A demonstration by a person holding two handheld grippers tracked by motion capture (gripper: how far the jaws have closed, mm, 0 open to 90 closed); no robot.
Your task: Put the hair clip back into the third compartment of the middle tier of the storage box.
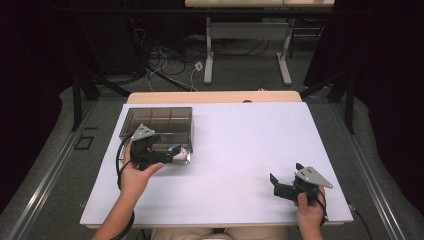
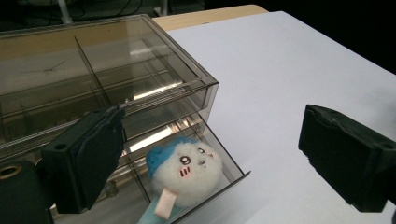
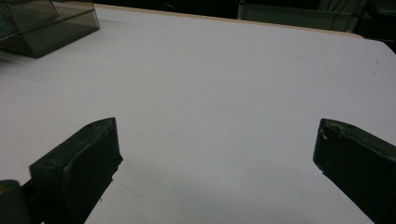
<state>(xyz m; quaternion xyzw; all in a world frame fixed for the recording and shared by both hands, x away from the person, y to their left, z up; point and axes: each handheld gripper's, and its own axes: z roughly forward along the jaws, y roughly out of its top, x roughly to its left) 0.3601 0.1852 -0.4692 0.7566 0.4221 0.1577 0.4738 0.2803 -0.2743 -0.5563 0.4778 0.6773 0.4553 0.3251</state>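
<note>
Left gripper (image 2: 210,154) hangs over the pulled-out drawer (image 2: 219,154) of the smoky plastic organiser box (image 2: 93,74), jaws spread wide and gripping nothing. The small white plush toy (image 2: 187,172), blue-capped, lies in the drawer's front corner, free of both pads. Stowing step looks done; next would be pushing the drawer shut, plush tucked clear of the box's edge. Right gripper (image 1: 287,182) rests spread, well apart, on the white table (image 1: 240,150); nothing obstructs.

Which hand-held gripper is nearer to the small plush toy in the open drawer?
The left. The left hand-held gripper hovers right over the plush toy lying in the open drawer, jaws spread apart. The right hand-held gripper is far off, near the table's opposite front corner.
</note>
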